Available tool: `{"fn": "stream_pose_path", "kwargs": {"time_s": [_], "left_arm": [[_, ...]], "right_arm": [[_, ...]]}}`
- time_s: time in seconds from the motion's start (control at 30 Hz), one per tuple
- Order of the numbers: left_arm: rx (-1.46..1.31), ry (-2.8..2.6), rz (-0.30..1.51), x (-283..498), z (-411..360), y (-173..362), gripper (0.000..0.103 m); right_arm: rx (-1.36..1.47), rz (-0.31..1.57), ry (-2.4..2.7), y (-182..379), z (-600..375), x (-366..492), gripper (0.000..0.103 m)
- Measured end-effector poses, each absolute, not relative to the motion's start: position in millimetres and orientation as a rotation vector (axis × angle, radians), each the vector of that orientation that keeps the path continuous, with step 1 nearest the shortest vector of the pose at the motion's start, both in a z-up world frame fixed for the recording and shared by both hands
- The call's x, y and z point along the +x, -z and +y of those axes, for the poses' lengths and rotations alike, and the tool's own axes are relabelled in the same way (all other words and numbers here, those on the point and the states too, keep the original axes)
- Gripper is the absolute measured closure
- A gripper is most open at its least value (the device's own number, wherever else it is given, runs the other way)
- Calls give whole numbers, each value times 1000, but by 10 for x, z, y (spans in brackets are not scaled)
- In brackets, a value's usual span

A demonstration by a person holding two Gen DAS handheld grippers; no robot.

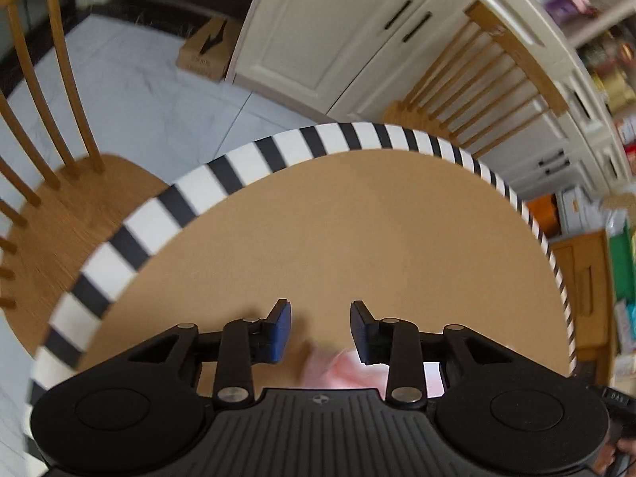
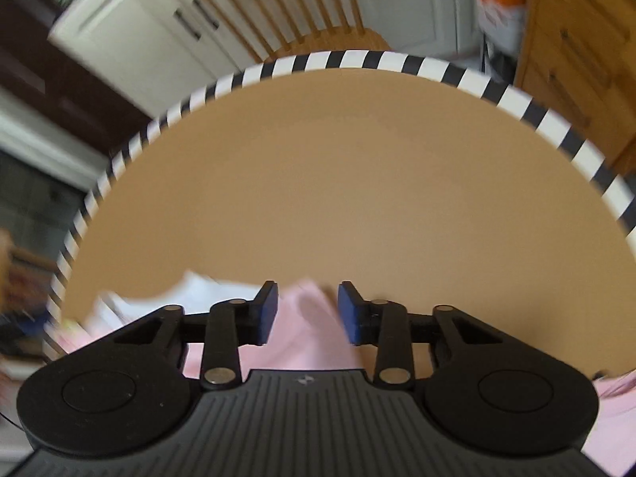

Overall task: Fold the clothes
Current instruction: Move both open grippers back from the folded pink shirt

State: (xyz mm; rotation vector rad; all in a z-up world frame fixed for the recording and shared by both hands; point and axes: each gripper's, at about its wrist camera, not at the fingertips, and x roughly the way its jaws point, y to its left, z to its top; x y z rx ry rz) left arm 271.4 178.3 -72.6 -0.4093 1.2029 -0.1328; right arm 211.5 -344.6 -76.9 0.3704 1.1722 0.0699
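A pink garment (image 2: 306,342) lies at the near side of the round tan table (image 2: 338,179), with a white part (image 2: 198,290) of cloth to its left. My right gripper (image 2: 307,290) hovers over it, open, a raised fold of pink cloth standing in the gap without the blue pads (image 2: 267,314) pressing it. In the left wrist view a blurred edge of the pink garment (image 1: 342,369) shows low between the fingers. My left gripper (image 1: 320,310) is open above the table (image 1: 357,230), and the gap between its pads holds nothing.
The table has a black-and-white striped rim (image 1: 222,171). A wooden chair (image 1: 51,183) stands at its left and another chair (image 1: 489,91) behind it. White cabinets (image 1: 338,39) and a cardboard box (image 1: 204,53) stand beyond. A wooden cabinet (image 2: 576,59) is at the right.
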Motion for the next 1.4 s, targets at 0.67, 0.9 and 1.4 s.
{"fn": "stream_pose_path", "kwargs": {"time_s": [0.67, 0.9, 1.4], "left_arm": [[801, 837, 760, 2097, 958, 863, 57], [646, 810, 842, 2367, 849, 1005, 56], [99, 311, 987, 2880, 1263, 1045, 49]], "right_arm": [[-202, 1088, -423, 923, -2976, 2071, 70], [-31, 1143, -366, 1069, -3026, 2193, 95], [331, 1097, -41, 1217, -3433, 2145, 76]]}}
